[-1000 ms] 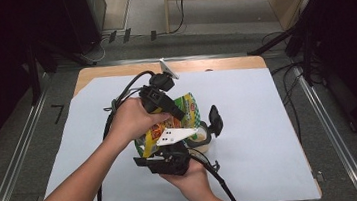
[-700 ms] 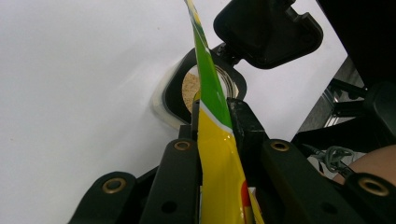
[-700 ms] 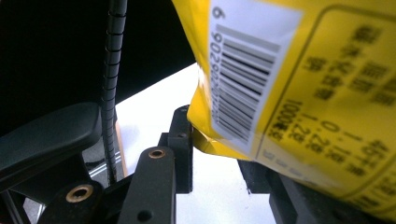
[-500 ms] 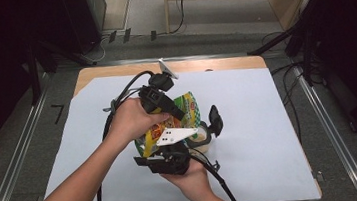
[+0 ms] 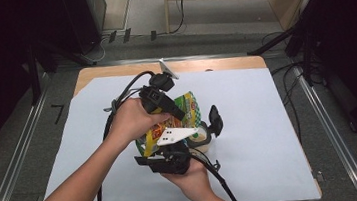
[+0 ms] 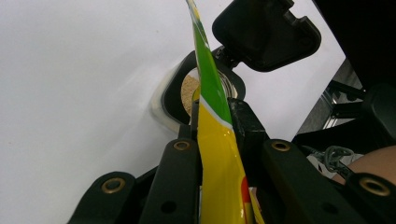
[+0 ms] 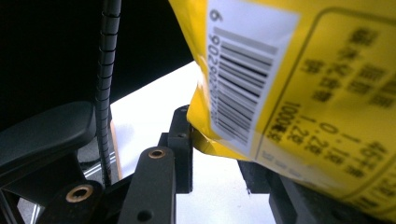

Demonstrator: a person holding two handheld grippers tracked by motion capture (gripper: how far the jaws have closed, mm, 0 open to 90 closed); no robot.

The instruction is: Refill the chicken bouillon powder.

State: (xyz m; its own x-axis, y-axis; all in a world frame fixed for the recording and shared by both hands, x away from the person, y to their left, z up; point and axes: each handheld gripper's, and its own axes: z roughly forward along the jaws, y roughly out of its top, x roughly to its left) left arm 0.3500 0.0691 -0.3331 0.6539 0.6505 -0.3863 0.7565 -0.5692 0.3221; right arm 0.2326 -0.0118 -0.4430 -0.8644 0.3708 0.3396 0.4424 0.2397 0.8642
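A yellow and green snack bag point(image 5: 187, 104) hangs tilted over a small jar point(image 5: 201, 134) whose black flip lid point(image 5: 214, 119) stands open. In the left gripper view the jar point(image 6: 173, 93) holds something beige, and the bag's green edge point(image 6: 210, 79) reaches down to its mouth. My left gripper point(image 5: 180, 115) comes in from the upper left and is shut on the bag's side point(image 6: 212, 140). My right gripper point(image 5: 171, 149) rises from below; the barcode end of the bag point(image 7: 243, 84) is pinched between its jaws.
A white sheet point(image 5: 270, 136) covers the wooden table point(image 5: 213, 64). A small pale object point(image 5: 167, 67) lies at the back edge. Cables point(image 5: 117, 107) trail from both grippers. Metal rails point(image 5: 330, 130) run along both sides, with dark equipment beyond.
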